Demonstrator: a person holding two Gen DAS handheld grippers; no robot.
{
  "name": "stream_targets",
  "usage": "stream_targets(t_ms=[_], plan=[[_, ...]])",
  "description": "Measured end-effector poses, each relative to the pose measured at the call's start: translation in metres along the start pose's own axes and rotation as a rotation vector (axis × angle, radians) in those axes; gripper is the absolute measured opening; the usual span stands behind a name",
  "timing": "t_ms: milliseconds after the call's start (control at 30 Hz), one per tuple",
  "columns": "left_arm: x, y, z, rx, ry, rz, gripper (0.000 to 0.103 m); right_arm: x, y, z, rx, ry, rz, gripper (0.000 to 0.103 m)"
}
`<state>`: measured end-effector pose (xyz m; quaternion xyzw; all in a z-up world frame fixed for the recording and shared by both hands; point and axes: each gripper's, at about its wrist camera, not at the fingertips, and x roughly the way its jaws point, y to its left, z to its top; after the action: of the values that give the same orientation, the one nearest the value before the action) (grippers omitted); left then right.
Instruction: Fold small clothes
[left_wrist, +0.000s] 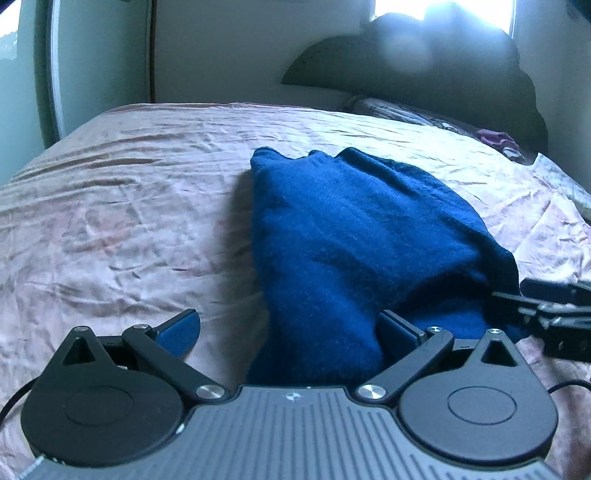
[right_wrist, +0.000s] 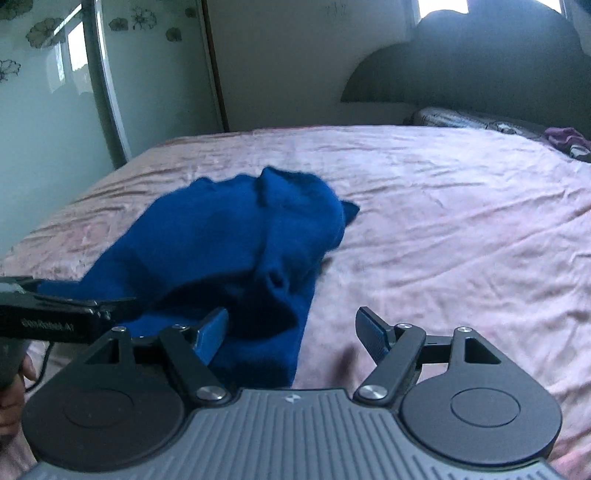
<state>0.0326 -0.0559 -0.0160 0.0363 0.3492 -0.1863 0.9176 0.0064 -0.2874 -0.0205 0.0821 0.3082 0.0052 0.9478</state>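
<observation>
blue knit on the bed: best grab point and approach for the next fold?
Probably the blue garment's near hem corners, approached low from the near bed edge. That end lies closest, between both open grippers: left gripper, right gripper. The far end is bunched.

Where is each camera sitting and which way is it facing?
Left wrist: on the left gripper, looking along the pink bed toward the headboard; blue garment between its open fingers.
Right wrist: on the right gripper, same direction; a hand at left.
Shared: bed, garment, headboard; each sees the other gripper.
</observation>
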Motion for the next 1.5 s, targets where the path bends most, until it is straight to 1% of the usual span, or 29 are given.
stream_targets(t_ms=[67,233,333,400,500,600,700,767,800,833,933,1000,1200,1333,1500], plan=[[-0.001,0.001,-0.001,-0.002,0.0,0.002,0.103,0.003,0.0,-0.005,0.011,0.01,0.001,0.076],[-0.005,0.003,-0.004,-0.027,-0.002,0.012,0.103,-0.001,0.0,-0.009,0.06,-0.015,-0.008,0.076],[-0.006,0.0,-0.006,-0.022,-0.007,0.022,0.103,-0.003,-0.001,-0.012,0.099,-0.027,0.006,0.076],[-0.007,-0.001,-0.007,-0.018,-0.011,0.027,0.103,-0.005,0.001,-0.014,0.102,-0.024,0.012,0.077],[-0.008,-0.003,-0.009,-0.014,-0.015,0.031,0.103,-0.007,0.008,-0.018,0.081,-0.024,0.018,0.084],[-0.008,-0.003,-0.01,-0.013,-0.017,0.035,0.103,-0.004,0.011,-0.022,0.063,-0.019,0.008,0.086],[-0.008,-0.004,-0.012,-0.007,-0.023,0.04,0.103,-0.001,0.009,-0.023,0.073,-0.016,0.013,0.089],[-0.008,-0.005,-0.014,-0.001,-0.028,0.047,0.103,0.0,0.01,-0.023,0.065,-0.008,0.013,0.097],[-0.008,-0.007,-0.015,0.004,-0.031,0.052,0.103,0.001,0.012,-0.023,0.052,0.0,0.013,0.102],[-0.008,-0.007,-0.015,0.008,-0.036,0.057,0.103,0.003,0.016,-0.024,0.033,0.008,0.006,0.103],[-0.009,-0.01,-0.016,0.018,-0.042,0.069,0.103,0.007,0.033,-0.026,-0.062,0.03,-0.065,0.103],[-0.009,-0.01,-0.016,0.019,-0.045,0.072,0.103,0.008,0.038,-0.026,-0.09,0.029,-0.084,0.103],[-0.01,-0.012,-0.017,0.027,-0.054,0.086,0.103,0.008,0.031,-0.028,-0.048,0.03,-0.062,0.103],[-0.01,-0.014,-0.018,0.036,-0.058,0.094,0.103,0.008,0.034,-0.028,-0.063,0.032,-0.073,0.103],[-0.01,-0.011,-0.018,0.019,-0.053,0.084,0.103,0.007,0.033,-0.029,-0.058,0.032,-0.069,0.103]])
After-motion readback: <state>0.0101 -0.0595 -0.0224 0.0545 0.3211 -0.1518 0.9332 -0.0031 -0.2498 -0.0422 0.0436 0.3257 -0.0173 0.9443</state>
